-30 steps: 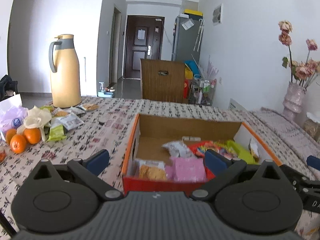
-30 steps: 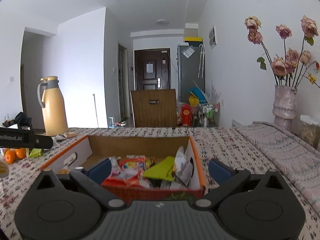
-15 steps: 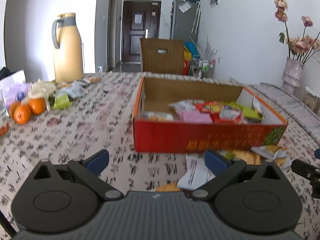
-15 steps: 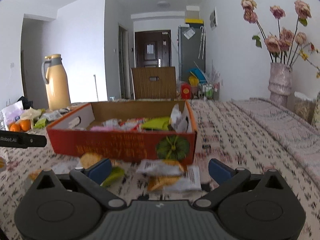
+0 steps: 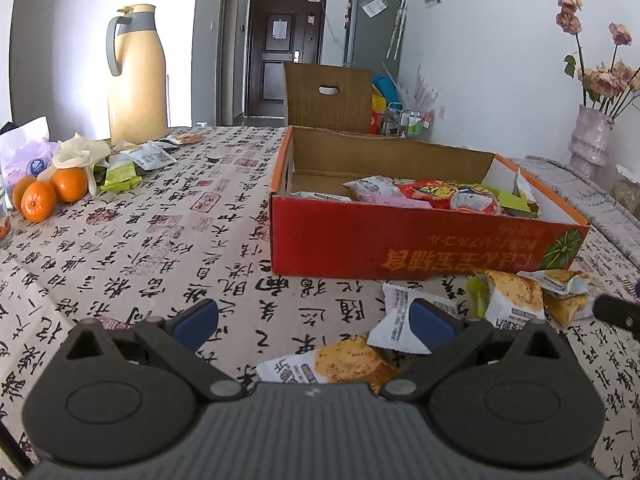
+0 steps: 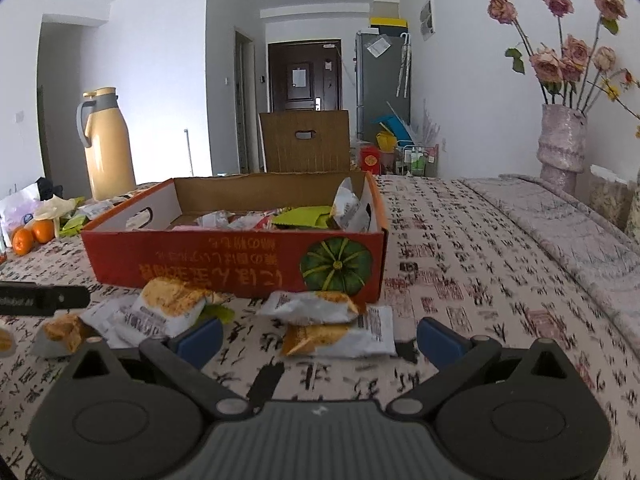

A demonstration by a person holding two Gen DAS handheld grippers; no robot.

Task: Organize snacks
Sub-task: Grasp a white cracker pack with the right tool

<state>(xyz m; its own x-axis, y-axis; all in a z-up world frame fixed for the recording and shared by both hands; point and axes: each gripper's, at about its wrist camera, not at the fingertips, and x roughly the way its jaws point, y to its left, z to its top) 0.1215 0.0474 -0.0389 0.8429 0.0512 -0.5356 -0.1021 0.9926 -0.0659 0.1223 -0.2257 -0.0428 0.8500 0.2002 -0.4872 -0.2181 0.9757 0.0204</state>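
A red cardboard box (image 5: pixel 400 240) (image 6: pixel 224 264) holds several snack packets on the patterned tablecloth. More white-and-orange snack packets (image 5: pixel 344 364) (image 6: pixel 332 336) lie loose on the cloth in front of it. My left gripper (image 5: pixel 314 322) is open just above the table, with one loose packet lying between and below its blue pads. My right gripper (image 6: pixel 320 338) is open too, low over the cloth, with a packet pile (image 6: pixel 316 308) just ahead of its pads. Neither holds anything.
A tan thermos jug (image 5: pixel 136 76) stands at the back left, with oranges (image 5: pixel 48 196), bags and more snack packets (image 5: pixel 148 156) near it. A vase of dried roses (image 6: pixel 560 144) stands at the right. A brown chair back (image 5: pixel 328 96) is behind the table.
Both grippers have pulled back from over the box and dropped lower toward the table; the loose packets in front of the box came into view and now sit near the pads.
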